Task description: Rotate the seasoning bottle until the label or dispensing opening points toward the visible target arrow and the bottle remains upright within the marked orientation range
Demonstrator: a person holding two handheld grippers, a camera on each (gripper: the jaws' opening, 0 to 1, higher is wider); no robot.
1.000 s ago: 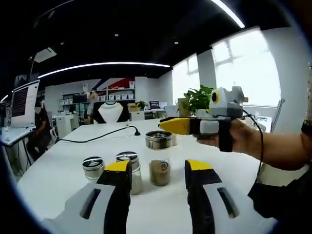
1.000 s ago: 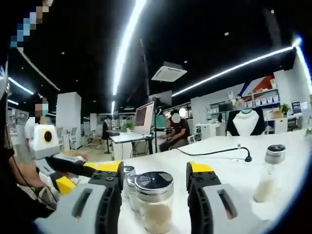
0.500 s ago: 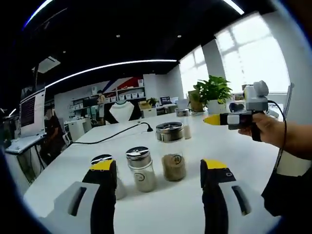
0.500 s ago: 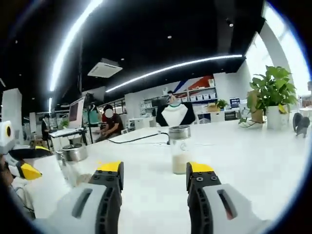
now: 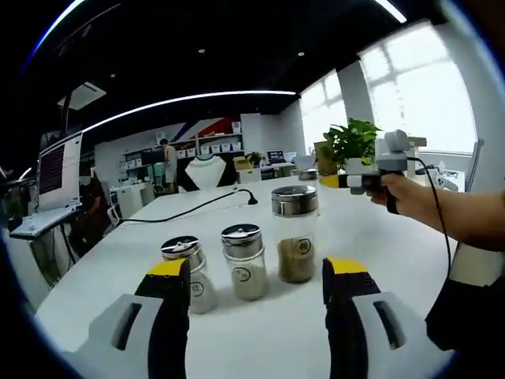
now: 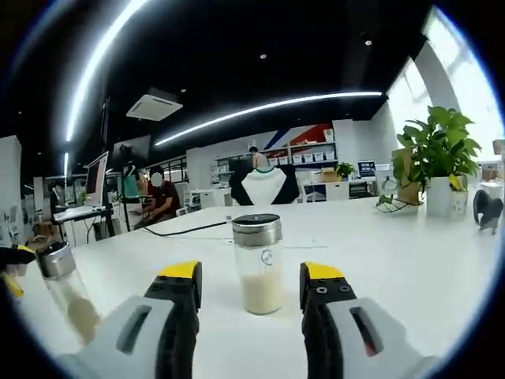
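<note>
In the left gripper view, the left gripper hangs low over a white table with its yellow-tipped jaws spread apart and nothing between them. Ahead of the jaws three glass shakers stand upright in a row, near one another but not touching. The left shaker and the middle shaker are short, with steel caps and pale contents. The tall jar at the right end of the row has a wider steel lid and brownish seasoning, with a small round mark on its front. A black cable runs across the table's far side.

At the right of this view a hand holds the right gripper well above the far part of the table, its yellow tip pointing left; whether its jaws are parted cannot be told from here.

In the right gripper view, the right gripper shows its jaws held wide with nothing grasped. Just beyond them, in line with the gap, a bottle stands upright on the table, steel-capped, holding white grains in its lower half, a small round emblem facing the camera. Another jar stands at the left edge of that view. A potted plant sits toward the table's far right.

No arrow marking can be made out on the table.
</note>
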